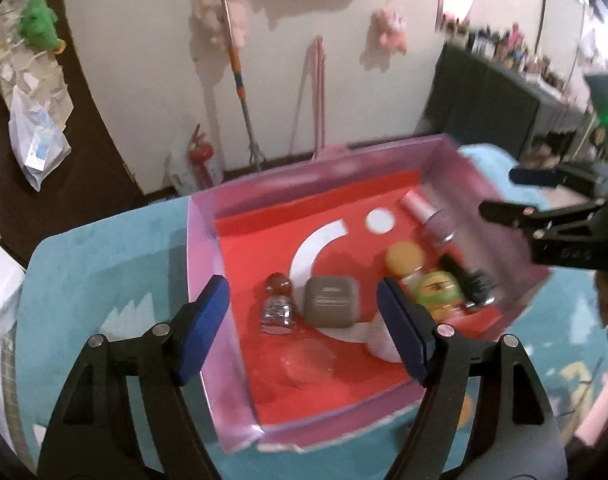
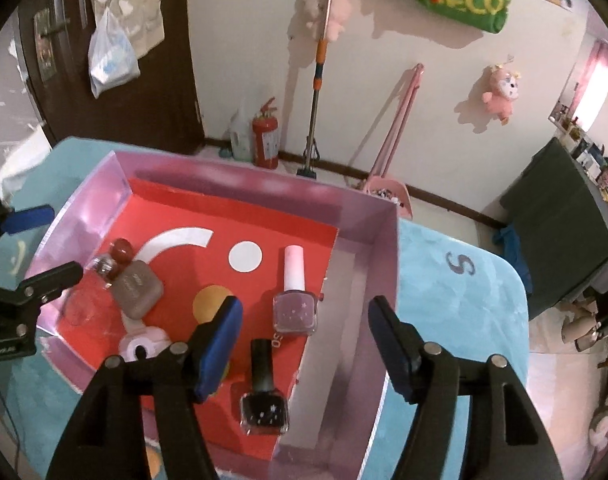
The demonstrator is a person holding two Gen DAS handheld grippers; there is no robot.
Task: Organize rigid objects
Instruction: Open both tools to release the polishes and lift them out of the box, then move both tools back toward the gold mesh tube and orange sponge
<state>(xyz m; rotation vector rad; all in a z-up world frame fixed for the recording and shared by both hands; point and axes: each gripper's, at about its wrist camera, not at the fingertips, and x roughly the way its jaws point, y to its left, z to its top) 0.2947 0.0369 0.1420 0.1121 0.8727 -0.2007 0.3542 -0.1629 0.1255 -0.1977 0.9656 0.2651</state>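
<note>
Your right gripper (image 2: 304, 346) has its blue-padded jaws spread wide with nothing gripped, above the box. Your left gripper (image 1: 304, 328) is the same: wide, empty.

Between the right fingers: black square glass nail-polish bottle (image 2: 263, 410) lying flat, black cap pointing away from you, long axis roughly along the fingers. Just beyond it, pink square nail-polish bottle (image 2: 295, 310), pale pink cap pointing away, near parallel to the black one, close but apart.

Both lie in the shallow pink-walled box with a red floor (image 2: 368, 280) on the teal cloth (image 2: 456, 320).

Left half of the box: taupe rounded-square case (image 1: 330, 300), clear glass bottle with a dark red ball stopper (image 1: 277, 306) touching its side, clear round disc (image 1: 308, 358) in front. Green-and-yellow bottle with a tan round cap (image 1: 434, 288) sits mid-box, partly hidden behind the left gripper's finger.
</note>
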